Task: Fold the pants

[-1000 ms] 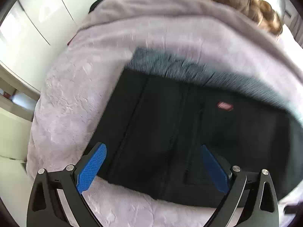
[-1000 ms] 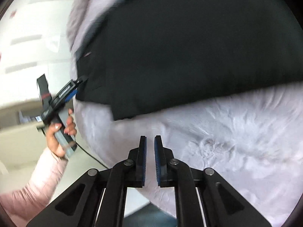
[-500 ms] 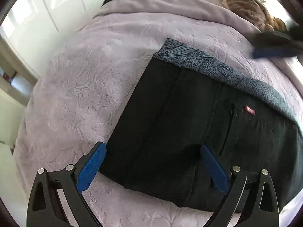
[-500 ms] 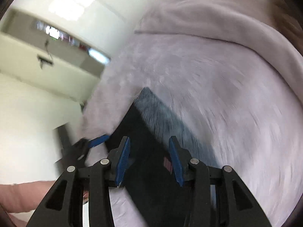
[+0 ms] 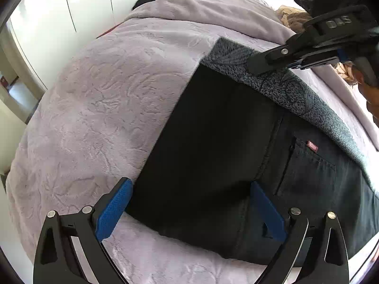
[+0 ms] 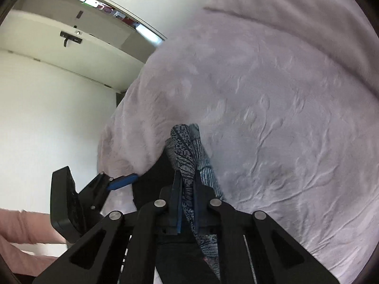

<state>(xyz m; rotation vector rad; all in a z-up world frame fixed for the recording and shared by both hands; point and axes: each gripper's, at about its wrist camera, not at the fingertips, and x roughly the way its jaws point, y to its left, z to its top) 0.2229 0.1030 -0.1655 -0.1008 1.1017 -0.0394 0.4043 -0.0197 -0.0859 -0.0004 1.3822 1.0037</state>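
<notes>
One pair of black pants [image 5: 213, 156], folded flat on a lilac bed cover [image 5: 99, 99], filling the centre and right of the left wrist view. One grey patterned lining edge [image 5: 293, 90] along its upper right border. Two tongs: left tongs [image 5: 189, 203] released, blue pads spread wide over the pants' lower left corner; right tongs [image 6: 187, 189] just closed, clenched on the patterned edge at lower centre of the right wrist view. One pink sleeve [image 6: 26, 232] at lower left there.
</notes>
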